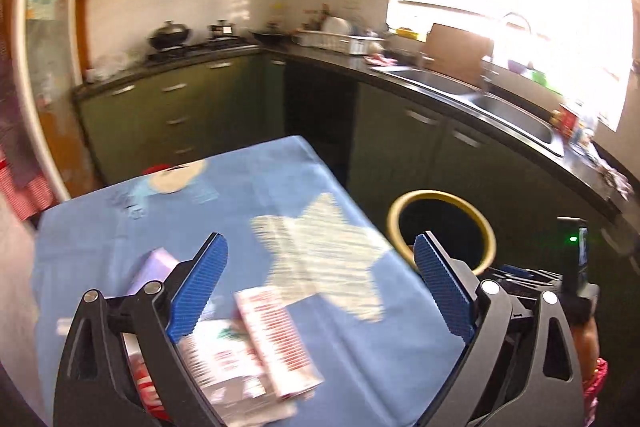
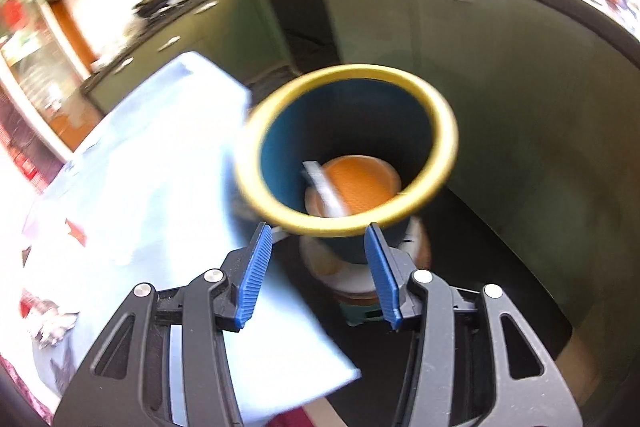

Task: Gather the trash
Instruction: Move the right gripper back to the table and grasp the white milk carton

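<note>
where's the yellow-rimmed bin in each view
Left wrist: the bin sits right of centre, beyond the table edge, partly behind the left claw's right finger.
Right wrist: the bin fills the centre, just above the right claw.
Shared landmark: the blue tablecloth.

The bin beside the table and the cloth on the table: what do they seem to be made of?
The bin looks like smooth plastic: dark blue wall, glossy yellow rim; blur leaves this open. The cloth looks like thin woven fabric, matte light blue, with fold creases and a printed star; it drapes over the table's edge.
</note>
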Demonstrator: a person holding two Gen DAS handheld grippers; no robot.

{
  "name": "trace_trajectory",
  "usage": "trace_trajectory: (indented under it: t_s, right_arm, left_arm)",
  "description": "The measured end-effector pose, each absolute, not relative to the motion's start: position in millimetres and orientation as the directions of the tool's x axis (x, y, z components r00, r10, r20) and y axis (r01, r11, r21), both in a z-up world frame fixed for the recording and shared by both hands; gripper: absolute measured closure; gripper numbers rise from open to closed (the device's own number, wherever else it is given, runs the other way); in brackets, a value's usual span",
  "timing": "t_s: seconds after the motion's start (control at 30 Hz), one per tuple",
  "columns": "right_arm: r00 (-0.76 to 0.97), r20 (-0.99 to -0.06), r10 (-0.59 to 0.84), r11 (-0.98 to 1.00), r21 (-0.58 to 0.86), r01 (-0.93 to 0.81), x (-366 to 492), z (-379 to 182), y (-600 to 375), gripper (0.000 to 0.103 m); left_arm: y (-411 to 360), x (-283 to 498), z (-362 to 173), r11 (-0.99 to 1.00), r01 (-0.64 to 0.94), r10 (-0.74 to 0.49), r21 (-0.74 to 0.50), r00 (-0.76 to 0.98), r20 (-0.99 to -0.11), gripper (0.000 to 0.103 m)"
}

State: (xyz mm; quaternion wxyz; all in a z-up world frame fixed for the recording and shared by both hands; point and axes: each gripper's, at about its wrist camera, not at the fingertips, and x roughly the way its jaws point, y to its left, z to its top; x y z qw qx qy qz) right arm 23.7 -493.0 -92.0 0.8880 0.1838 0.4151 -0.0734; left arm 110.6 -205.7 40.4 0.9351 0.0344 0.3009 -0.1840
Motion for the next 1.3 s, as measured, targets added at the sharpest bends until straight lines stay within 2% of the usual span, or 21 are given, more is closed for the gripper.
trace_trajectory:
  t_s: [0.3, 0.5, 1.03, 1.2, 1.3]
  right_arm:
    - [0.646, -0.719, 0.255, 0.953, 0.299, -0.043, 41, -63, -353, 0.052]
    - [0.634, -0.700, 0.328, 0.941, 0.299, -0.156, 42, -49, -288, 0.052]
    - [0.594, -0.740, 0.316, 0.949, 0.256, -0.185, 33, -65, -236, 0.052]
    - [0.611, -0.750, 0.253, 0.967, 0.211, -0.141, 37, -73, -237, 0.052]
    - [0.608, -0.749, 0.264, 0.964, 0.231, -0.134, 41, -78, -240, 0.052]
  left_arm:
    - [-72, 79, 30, 0.978, 0.170, -0.211, -0.124, 0.799, -0.563, 0.007]
    - [-46, 68, 17, 0.977, 0.142, -0.208, -0.158, 0.798, -0.566, 0.006]
    - [-34, 61, 5, 0.969, 0.143, -0.234, -0.202, 0.794, -0.561, 0.005]
    - [-36, 64, 2, 0.969, 0.145, -0.236, -0.201, 0.789, -0.567, 0.005]
    - [-38, 65, -1, 0.968, 0.148, -0.239, -0.202, 0.784, -0.573, 0.005]
